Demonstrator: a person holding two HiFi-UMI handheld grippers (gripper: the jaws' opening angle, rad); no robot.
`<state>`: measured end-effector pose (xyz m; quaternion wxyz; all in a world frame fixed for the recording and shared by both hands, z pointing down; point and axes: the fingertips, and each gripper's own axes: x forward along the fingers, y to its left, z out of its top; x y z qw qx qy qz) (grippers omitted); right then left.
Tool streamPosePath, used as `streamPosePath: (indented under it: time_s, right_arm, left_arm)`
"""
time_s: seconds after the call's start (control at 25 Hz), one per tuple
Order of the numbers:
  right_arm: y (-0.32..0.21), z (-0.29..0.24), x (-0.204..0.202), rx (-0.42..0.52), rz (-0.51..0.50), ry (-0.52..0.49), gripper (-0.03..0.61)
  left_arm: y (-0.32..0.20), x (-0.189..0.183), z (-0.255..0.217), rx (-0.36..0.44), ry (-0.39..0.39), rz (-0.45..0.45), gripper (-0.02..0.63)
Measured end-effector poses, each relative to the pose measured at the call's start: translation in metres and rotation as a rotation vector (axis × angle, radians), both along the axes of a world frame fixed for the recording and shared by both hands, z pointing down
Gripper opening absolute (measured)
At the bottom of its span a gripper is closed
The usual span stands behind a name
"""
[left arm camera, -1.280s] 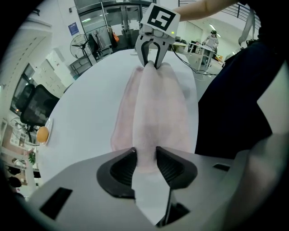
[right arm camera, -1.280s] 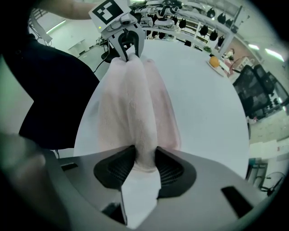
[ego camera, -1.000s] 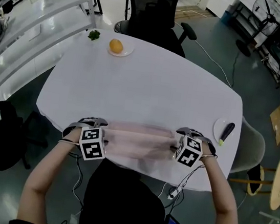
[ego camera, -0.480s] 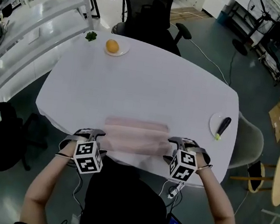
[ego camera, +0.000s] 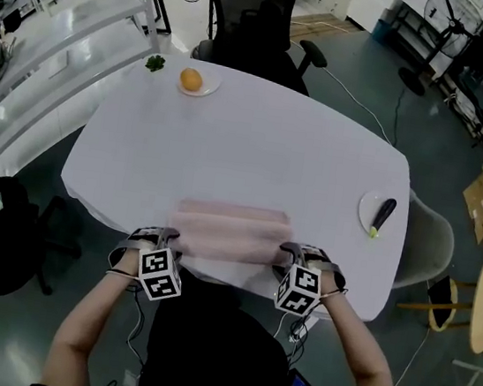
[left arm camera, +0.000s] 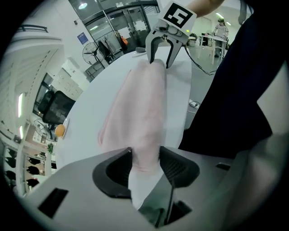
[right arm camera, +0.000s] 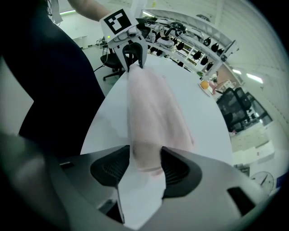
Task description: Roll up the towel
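Forearms reach fwd & down at the near edge of the white oval table (ego camera: 257, 145); my L gripper (left arm camera: 145, 160) & R gripper (right arm camera: 145, 162) point steeply down. Their jaws have just been closing, each now pinching one end of the pale-pink folded cloth towel (ego camera: 229, 231), which lies flat by that edge. Far-left small white plate (ego camera: 204, 91) holds a round orange fruit (ego camera: 191, 79); the right-side white plate (ego camera: 366, 211) holds a dark elongated item (ego camera: 382, 215).

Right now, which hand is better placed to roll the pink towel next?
Neither wins; it takes both. The left gripper and the right gripper have just been closing their jaws, each on one end of the towel at its near edge, level with each other.
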<state>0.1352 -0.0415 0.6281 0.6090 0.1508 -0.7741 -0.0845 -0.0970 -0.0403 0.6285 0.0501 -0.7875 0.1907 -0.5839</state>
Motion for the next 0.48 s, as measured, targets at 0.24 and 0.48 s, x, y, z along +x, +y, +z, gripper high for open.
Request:
streamPosePath:
  time_s: [0.24, 0.48]
  right_arm:
    - [-0.005, -0.001, 0.001, 0.111, -0.038, 0.051, 0.172]
    - [0.005, -0.016, 0.005, 0.169, -0.069, 0.050, 0.110]
  left_arm:
    - [-0.002, -0.002, 0.000, 0.063, -0.055, 0.001, 0.156]
    - [0.010, 0.002, -0.014, 0.104, -0.070, -0.010, 0.101]
